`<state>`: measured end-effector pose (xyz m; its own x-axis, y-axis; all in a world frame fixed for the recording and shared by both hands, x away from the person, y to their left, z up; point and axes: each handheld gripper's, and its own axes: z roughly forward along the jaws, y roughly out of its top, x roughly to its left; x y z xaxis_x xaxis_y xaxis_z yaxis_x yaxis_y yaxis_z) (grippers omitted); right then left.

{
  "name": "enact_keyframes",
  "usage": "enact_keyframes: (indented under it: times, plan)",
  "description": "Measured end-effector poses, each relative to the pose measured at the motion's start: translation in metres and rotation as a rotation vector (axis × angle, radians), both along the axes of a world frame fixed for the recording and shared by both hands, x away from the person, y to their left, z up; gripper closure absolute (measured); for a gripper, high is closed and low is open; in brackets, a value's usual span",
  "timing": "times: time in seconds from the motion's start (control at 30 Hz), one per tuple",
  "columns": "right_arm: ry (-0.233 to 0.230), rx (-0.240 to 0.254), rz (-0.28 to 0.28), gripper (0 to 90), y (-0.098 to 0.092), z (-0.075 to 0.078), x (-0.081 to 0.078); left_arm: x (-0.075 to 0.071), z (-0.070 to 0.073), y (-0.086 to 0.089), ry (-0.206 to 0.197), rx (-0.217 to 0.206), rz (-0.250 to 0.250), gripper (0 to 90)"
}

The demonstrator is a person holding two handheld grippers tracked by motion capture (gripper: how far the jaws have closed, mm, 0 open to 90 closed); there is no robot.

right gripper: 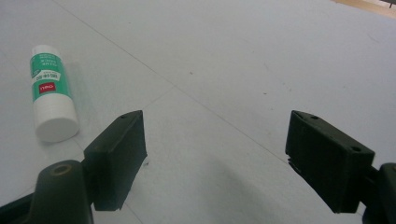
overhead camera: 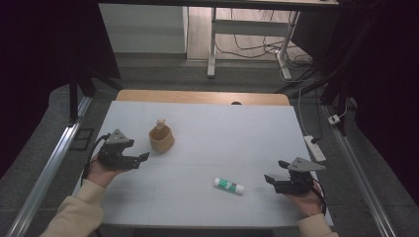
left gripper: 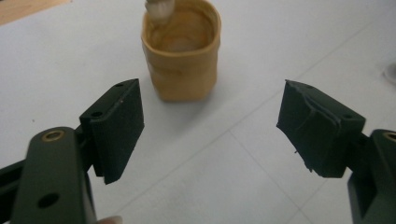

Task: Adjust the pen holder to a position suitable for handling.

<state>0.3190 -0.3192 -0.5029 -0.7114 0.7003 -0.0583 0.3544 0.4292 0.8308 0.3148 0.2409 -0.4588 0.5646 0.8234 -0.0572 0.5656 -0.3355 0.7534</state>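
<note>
A tan soft cup (overhead camera: pixel 161 138) stands upright on the white table top (overhead camera: pixel 222 148) at its left middle, with a pale object poking out of its far rim. In the left gripper view the cup (left gripper: pixel 181 56) sits just ahead of my left gripper (left gripper: pixel 210 128), whose jaws stand wide apart with nothing between them. From above, that left gripper (overhead camera: pixel 141 159) hangs a little left of the cup. A white glue stick with a green label (overhead camera: pixel 229 185) lies flat near the front. My right gripper (overhead camera: pixel 274 173) is open to the right of it; the glue stick (right gripper: pixel 50 93) lies off to that gripper's left.
A wooden strip (overhead camera: pixel 202 97) borders the table's far edge. Metal rails (overhead camera: pixel 47 170) run along both sides. A power strip (overhead camera: pixel 315 148) lies off the right edge, and desk legs (overhead camera: pixel 212 49) with cables stand on the floor beyond.
</note>
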Motion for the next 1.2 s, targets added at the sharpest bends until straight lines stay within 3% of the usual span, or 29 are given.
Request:
enact_keyframes:
  times: [0.33,0.63,0.73,0.93,1.03,1.2]
  plan:
    - [0.009,-0.003,0.002,19.6,0.001,-0.001,0.001,0.027,0.0,0.002,0.015,0.006,0.024,28.1]
    - [0.014,-0.006,0.001,19.7,0.001,-0.002,0.002,0.057,-0.006,0.013,0.046,0.02,0.095,30.9]
    - [0.017,-0.008,0.002,19.7,0.001,-0.003,0.002,0.065,-0.007,0.016,0.041,0.024,0.114,35.4]
    - [0.02,-0.012,0.002,19.7,0.001,-0.003,0.002,0.078,-0.015,0.021,0.075,0.025,0.124,52.0]
    - [0.021,-0.017,0.0,19.7,0.001,-0.004,0.002,0.083,-0.021,0.019,0.086,0.061,0.121,59.7]
    - [0.029,-0.016,0.0,19.7,0.001,-0.005,0.003,0.089,-0.029,0.017,0.103,0.078,0.117,73.6]
